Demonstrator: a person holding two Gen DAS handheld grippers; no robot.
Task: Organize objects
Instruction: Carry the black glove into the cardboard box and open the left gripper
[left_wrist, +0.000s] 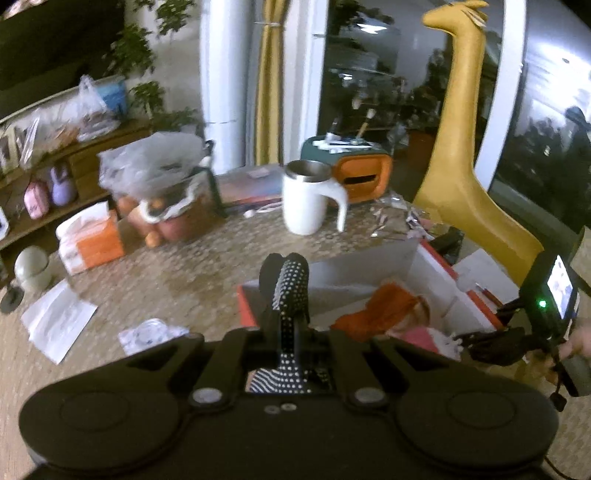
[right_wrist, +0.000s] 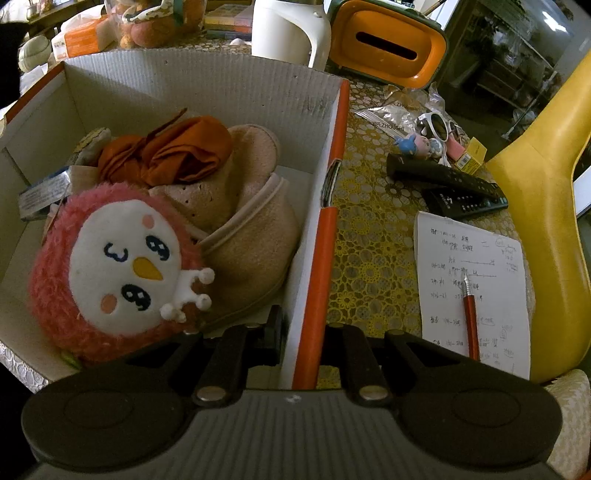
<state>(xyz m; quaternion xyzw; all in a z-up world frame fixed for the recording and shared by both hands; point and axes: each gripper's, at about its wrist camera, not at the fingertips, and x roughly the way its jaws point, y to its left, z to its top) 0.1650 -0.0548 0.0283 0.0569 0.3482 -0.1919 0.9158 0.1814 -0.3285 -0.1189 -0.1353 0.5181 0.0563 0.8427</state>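
Cardboard box wall sits pinched in the right gripper jaws; left gripper jaws apparently pressed together.

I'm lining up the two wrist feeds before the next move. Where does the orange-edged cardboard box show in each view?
Left wrist: the orange-edged cardboard box lies centre-right, beyond the closed fingers.
Right wrist: it fills the left half, with its orange right wall running down the middle.
Shared landmark: the crumpled orange cloth inside the box.
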